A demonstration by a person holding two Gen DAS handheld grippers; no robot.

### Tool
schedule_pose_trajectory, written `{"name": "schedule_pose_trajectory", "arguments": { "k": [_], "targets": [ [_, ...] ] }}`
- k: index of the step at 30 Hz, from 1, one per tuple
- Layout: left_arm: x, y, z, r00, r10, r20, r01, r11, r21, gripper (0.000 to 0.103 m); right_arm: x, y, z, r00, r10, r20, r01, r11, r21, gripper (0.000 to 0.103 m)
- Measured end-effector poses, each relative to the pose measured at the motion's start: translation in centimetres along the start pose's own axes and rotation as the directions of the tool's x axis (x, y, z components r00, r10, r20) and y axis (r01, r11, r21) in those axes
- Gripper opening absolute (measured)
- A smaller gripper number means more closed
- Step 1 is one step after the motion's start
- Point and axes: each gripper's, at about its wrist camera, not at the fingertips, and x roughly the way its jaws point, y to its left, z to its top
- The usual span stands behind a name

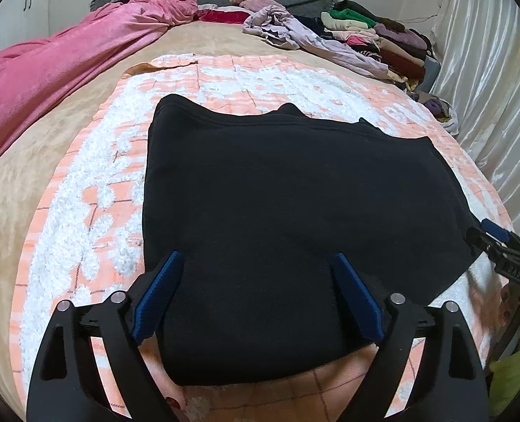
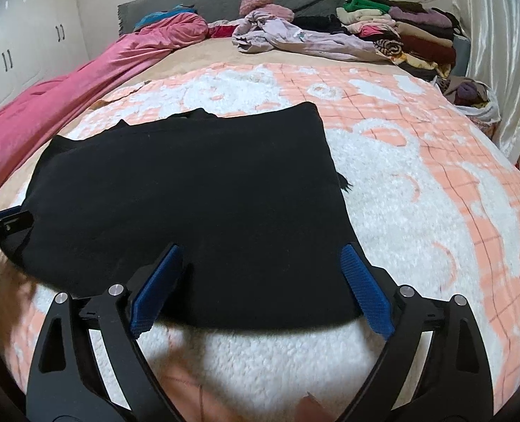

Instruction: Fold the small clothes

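Left wrist view shows both the left gripper [image 1: 256, 302] and the right gripper [image 2: 260, 288] wide apart, empty, over a black garment [image 1: 295, 218], probably soft, thick and limp, best pinched at its near corners.

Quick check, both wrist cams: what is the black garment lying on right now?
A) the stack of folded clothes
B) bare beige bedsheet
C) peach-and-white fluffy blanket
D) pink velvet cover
C: the black garment lies flat on the peach-and-white fluffy blanket, which shows around its edges in both views; the pink velvet cover and the stack of folded clothes sit well away from it.
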Motion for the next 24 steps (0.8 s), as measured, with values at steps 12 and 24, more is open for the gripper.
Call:
{"name": "schedule_pose_trajectory", "arguments": {
  "k": [12, 24],
  "targets": [
    [-1.7, 0.0, 0.2, 1.000, -0.006, 0.028, 0.006, 1.000, -0.009, 0.098, -2.0, 2.8, -0.6, 1.000, 0.017, 0.017, -0.016, 0.999, -0.040, 0.092],
    [-3.9, 0.6, 0.8, 0.996, 0.030, 0.083, -0.029, 1.000, -0.007, 0.098, -4.5, 7.0, -0.2, 0.996, 0.066, 0.056, -0.058, 0.990, -0.132, 0.093]
  ]
}}
